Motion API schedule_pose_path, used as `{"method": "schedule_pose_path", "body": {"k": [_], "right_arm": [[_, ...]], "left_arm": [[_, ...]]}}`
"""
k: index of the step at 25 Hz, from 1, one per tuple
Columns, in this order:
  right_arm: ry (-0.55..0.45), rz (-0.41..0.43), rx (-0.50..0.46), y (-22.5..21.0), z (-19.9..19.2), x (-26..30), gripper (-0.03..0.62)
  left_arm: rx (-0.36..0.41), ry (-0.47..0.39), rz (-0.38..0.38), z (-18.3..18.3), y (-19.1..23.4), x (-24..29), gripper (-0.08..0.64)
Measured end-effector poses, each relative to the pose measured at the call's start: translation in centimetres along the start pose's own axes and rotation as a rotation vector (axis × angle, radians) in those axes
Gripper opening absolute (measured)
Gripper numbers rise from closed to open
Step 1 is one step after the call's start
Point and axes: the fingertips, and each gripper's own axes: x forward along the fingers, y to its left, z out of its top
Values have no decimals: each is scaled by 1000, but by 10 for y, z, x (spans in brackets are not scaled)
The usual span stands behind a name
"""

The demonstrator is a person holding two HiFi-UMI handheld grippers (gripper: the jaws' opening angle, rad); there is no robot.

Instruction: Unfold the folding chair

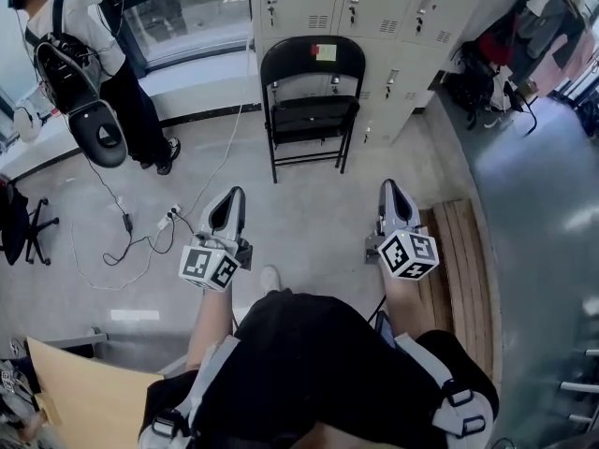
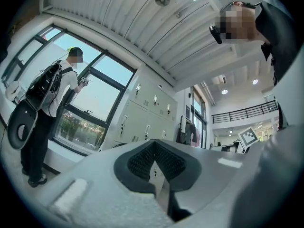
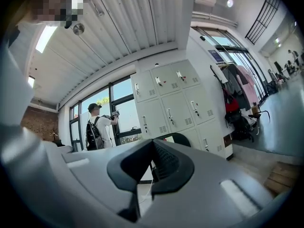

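Chair [image 1: 312,110]: black, upright on the floor, back against the lockers [image 1: 374,7]. Straight ahead of both grippers and well apart from them. Seat looks lowered, legs spread. Yellow note [image 1: 325,52] on the backrest. In the right gripper view, top of the backrest [image 3: 176,136] seen just above the jaw tips.

Left gripper [image 1: 231,197]: held out at the left of the head view, pointing toward the chair. Jaws pressed together, pads [image 2: 142,160] meeting at the tip. Nothing between them. Touching nothing.

Right gripper [image 1: 390,190]: held out at the right, roughly level with the left gripper and also pointing toward the chair. Jaws pressed together, nothing between them. Touching nothing.

Bench [image 1: 463,269]: wooden slats, on the floor just right of the right gripper.

Person [image 1: 94,54]: standing at the window [image 1: 187,17], far left, wearing a backpack, hands raised to the glass. Well apart from the chair.

Cable [image 1: 140,237]: white and black, loose on the floor between the person and the left gripper.

Bags and clothing [image 1: 487,64]: piled at the right end of the lockers.

Tan board [image 1: 84,391]: at the lower left edge of the head view.
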Motion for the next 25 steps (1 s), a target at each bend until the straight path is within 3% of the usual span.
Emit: {"method": "schedule_pose_path", "body": {"k": [10,13,17,22,25], "right_arm": [[124,36,13,54,-29,123,6],[110,52,8,72,-31,152,6],[134,24,22,79,-39,182,6],[186,29,47,91,-57,213,6],[191,24,52,90,-65,228,6]], "left_arm": [[-33,39,34,2,104,43,5],[-22,53,3,1,129,61,5],[5,51,-42,12,152,83,5],[16,13,-1,24,180,105,5],[11,34,-14,17,184,118,5]]}}
